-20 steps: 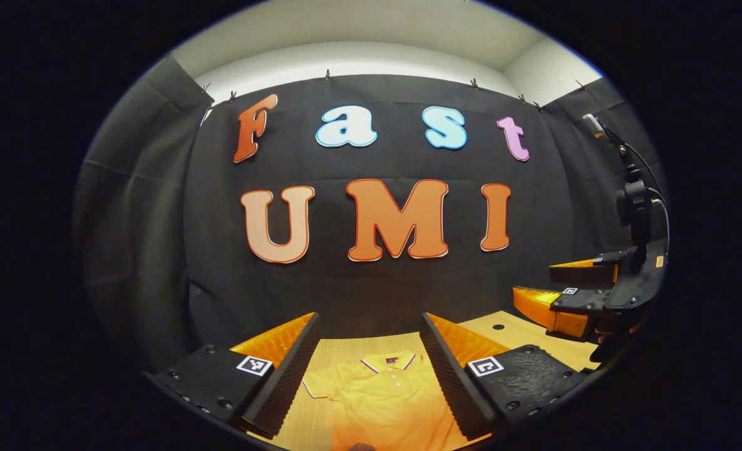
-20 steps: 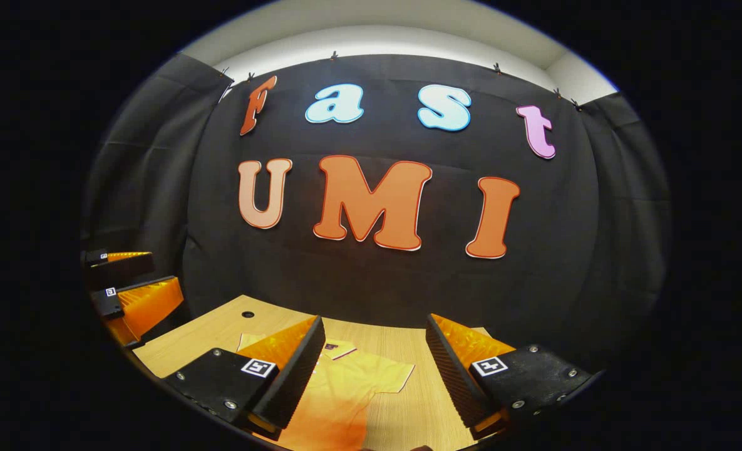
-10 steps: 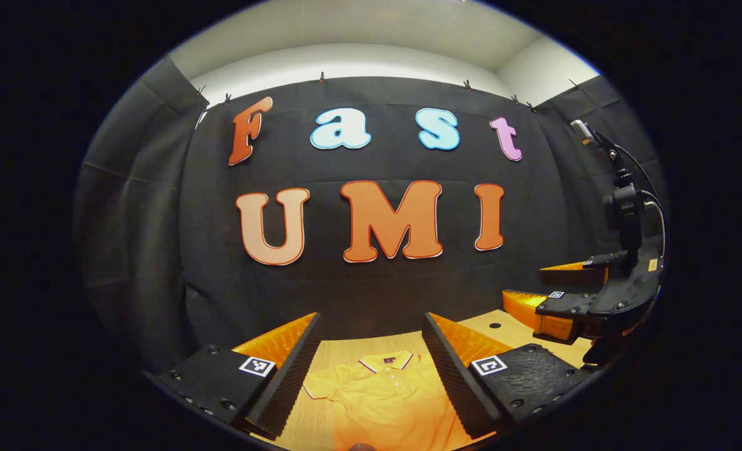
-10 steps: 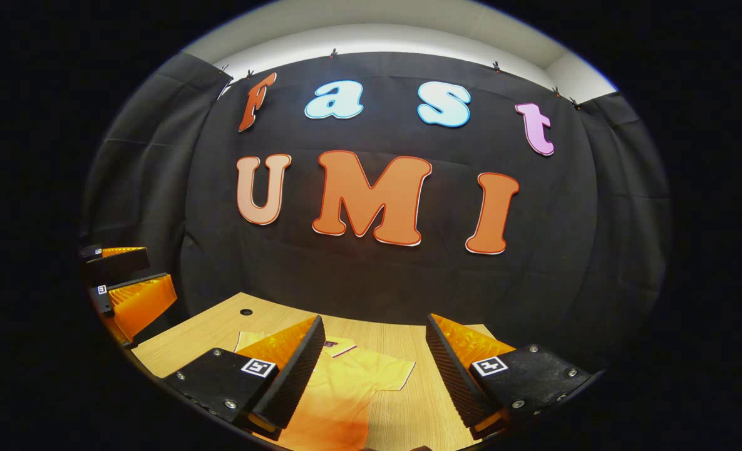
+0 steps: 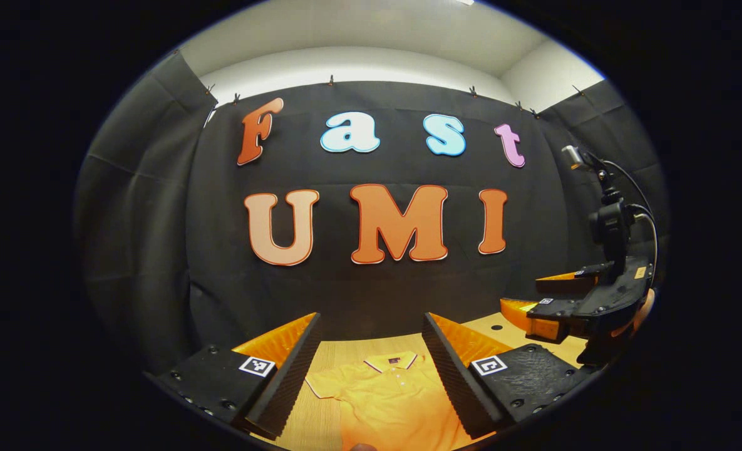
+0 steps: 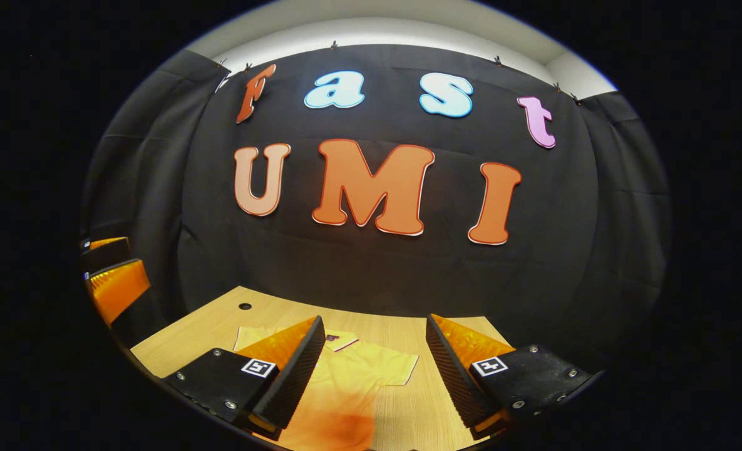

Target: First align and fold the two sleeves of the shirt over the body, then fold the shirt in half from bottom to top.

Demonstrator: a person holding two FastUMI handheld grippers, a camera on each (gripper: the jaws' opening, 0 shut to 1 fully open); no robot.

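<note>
A yellow polo shirt lies flat on the wooden table, collar toward the far wall, its sleeves spread out. My left gripper hangs open above the shirt's chest, holding nothing. In the right gripper view the shirt shows its collar and one short sleeve; my right gripper is open above that sleeve side, nothing between its fingers. The right gripper also appears far right in the left gripper view, held by a hand. The left gripper appears at the left edge of the right gripper view.
The table has a small round hole near its back left corner. Black cloth walls close the booth behind and on both sides. Bare wood lies to the right of the shirt.
Both grippers have tipped slightly downward, so more table shows. The right gripper has dropped a little in the left gripper view. The shirt has not moved.
</note>
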